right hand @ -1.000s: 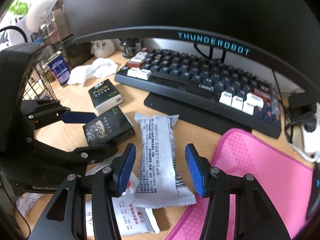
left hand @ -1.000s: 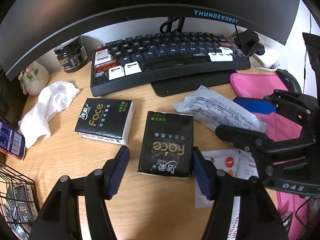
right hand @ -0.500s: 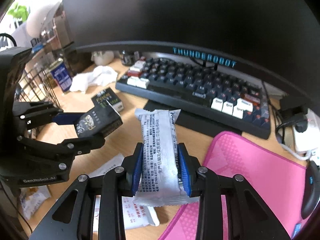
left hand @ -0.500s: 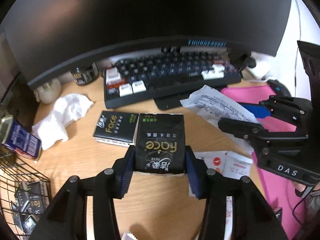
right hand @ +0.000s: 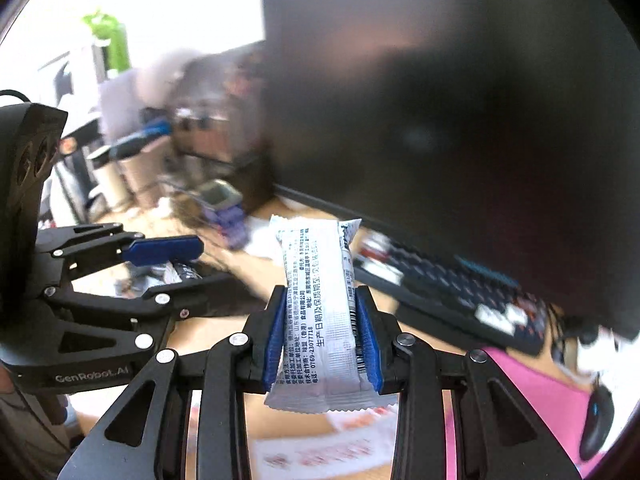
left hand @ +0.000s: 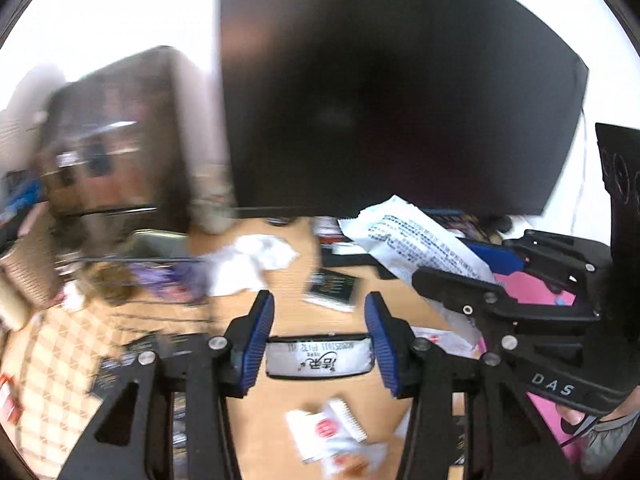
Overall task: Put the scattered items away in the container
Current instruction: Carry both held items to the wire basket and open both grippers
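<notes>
The left claw (left hand: 319, 334) grips a tissue pack (left hand: 319, 357); at its 2 o'clock, the right claw (right hand: 321, 334) clamps a white snack packet (right hand: 320, 320) above the desk (left hand: 296, 312).

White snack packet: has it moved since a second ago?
Yes. The snack packet is lifted off the desk, clamped in the right gripper.

Black tissue pack (left hand: 319, 357) clamped, white snack packet (right hand: 320, 312) clamped upright
</notes>
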A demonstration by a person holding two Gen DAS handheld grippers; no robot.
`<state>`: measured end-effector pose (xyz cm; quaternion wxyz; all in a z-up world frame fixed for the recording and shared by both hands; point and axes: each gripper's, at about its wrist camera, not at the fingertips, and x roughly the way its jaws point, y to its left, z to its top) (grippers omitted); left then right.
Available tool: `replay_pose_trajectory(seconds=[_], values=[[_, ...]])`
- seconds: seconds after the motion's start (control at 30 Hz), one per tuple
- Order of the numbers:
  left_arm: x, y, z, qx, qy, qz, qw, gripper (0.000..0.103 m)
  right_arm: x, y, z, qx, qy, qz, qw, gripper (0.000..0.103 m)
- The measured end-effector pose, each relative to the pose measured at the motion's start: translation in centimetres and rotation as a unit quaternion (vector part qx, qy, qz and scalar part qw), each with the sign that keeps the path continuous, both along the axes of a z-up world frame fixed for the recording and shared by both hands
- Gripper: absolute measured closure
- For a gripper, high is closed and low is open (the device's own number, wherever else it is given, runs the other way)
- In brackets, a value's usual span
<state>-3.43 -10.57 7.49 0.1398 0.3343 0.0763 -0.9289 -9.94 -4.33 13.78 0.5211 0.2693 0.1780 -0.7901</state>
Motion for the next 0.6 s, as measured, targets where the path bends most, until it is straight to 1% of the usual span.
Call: replay_pose_trajectory(seconds=[0.1, 0.13, 0.17, 0.2, 0.27, 0.33, 0.43, 0.5, 0.53, 0.6], values=[[3.7, -2.9, 0.9, -0.01, 0.011, 0.047, 0.9988, 0.051, 3.7, -3.3, 1.4, -0.006, 0.01, 0.047, 0.999, 0.07], [5.1, -4.2, 0.9, -0.011, 0.012, 0.07, 0.9974, 0.052, 4.6, -4.1, 1.5, -0.006, 0.011, 0.059, 0.998, 0.07], [6.1, -5.2, 0.8, -0.01, 0.011, 0.085, 0.9962, 0.054, 5.8, -5.3, 1.5, -0.006, 0.009, 0.075, 0.997, 0.07], [7.0, -6.2, 0.6, -0.007, 0.009, 0.1, 0.995, 0.055, 7.2, -6.9, 1.4, -0.003, 0.006, 0.094, 0.996, 0.07], [8.6, -8.3, -0.1, 0.0, 0.001, 0.122, 0.9925, 0.061, 9.2, -8.8, 1.0, 0.001, 0.0, 0.118, 0.993, 0.07], [9.9, -10.0, -1.0, 0.007, -0.008, 0.141, 0.99, 0.064, 11.1, -10.8, 0.5, 0.004, -0.01, 0.135, 0.991, 0.07], [10.8, -11.7, -1.7, 0.021, -0.015, 0.15, 0.9883, 0.065, 13.0, -13.2, -0.5, 0.012, -0.025, 0.157, 0.987, 0.07], [11.4, -12.3, -1.9, 0.033, -0.002, 0.15, 0.9881, 0.065, 14.0, -14.3, -1.1, 0.02, -0.028, 0.166, 0.985, 0.069], [11.6, -12.5, -1.9, 0.033, -0.002, 0.153, 0.9876, 0.063, 14.1, -14.5, -1.4, 0.021, -0.029, 0.167, 0.985, 0.069], [11.7, -13.0, -2.3, 0.032, -0.007, 0.158, 0.987, 0.056, 14.2, -14.8, -2.0, 0.023, -0.028, 0.162, 0.986, 0.067]])
